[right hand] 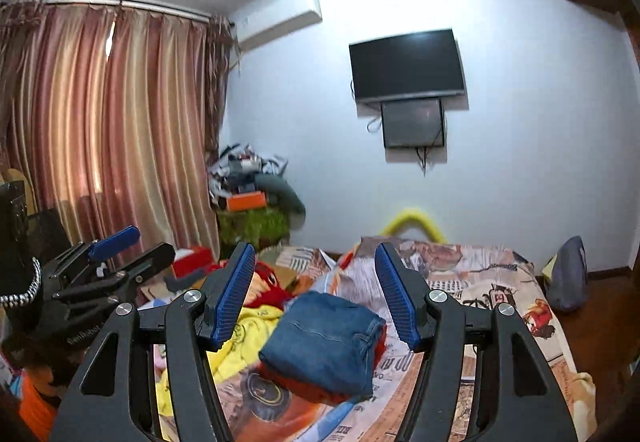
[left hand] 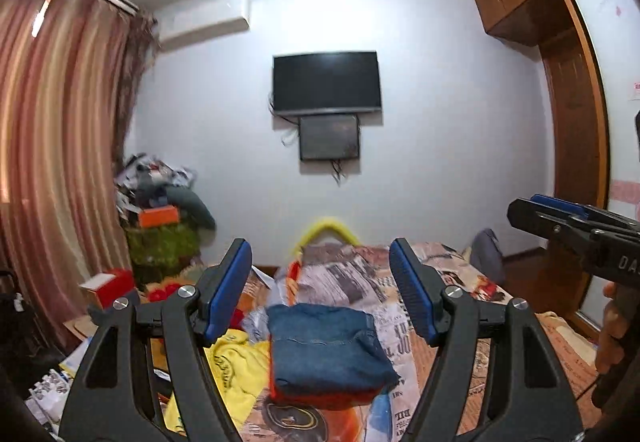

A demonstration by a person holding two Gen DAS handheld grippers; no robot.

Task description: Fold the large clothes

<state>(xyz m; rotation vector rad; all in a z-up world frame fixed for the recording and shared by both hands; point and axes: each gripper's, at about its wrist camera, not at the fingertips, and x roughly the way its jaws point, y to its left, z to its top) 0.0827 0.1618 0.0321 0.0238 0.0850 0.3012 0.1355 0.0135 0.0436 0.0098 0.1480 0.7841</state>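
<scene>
- Left wrist view: folded blue jeans [left hand: 328, 350] lie on the bed [left hand: 452, 274], resting on a red-orange garment [left hand: 320, 400] whose edge shows beneath their near side.
- The jeans sit below and beyond the left gripper [left hand: 322, 290], framed in the gap between its two blue-padded fingers [left hand: 230, 290]; nothing touches the pads, and the jaws stand apart with only air between them.
- Right wrist view: the same jeans [right hand: 324, 346] appear lower in the gap of the right gripper [right hand: 316, 294], slightly left of centre, clear of its fingers [right hand: 396, 298]; this claw too is released and holds nothing.
- Each gripper shows in the other's view: the right one [left hand: 520, 211] enters at the right edge, with a hand [left hand: 612, 334] on its grip; the left one [right hand: 148, 246] enters at the lower left edge.
- Just left of the jeans a yellow garment [left hand: 236, 358] is crumpled, touching the red-orange piece.
- A patterned bedspread [left hand: 400, 342] with newspaper print covers the mattress.
- Beyond the bed's far end, a dark television [left hand: 326, 81] hangs on the white wall with a smaller screen [left hand: 330, 137] beneath it.
- Striped curtains [left hand: 60, 141] hang on the left, beside a cluttered pile [left hand: 160, 209] in the corner.
- A wooden wardrobe [left hand: 560, 41] stands on the right.
</scene>
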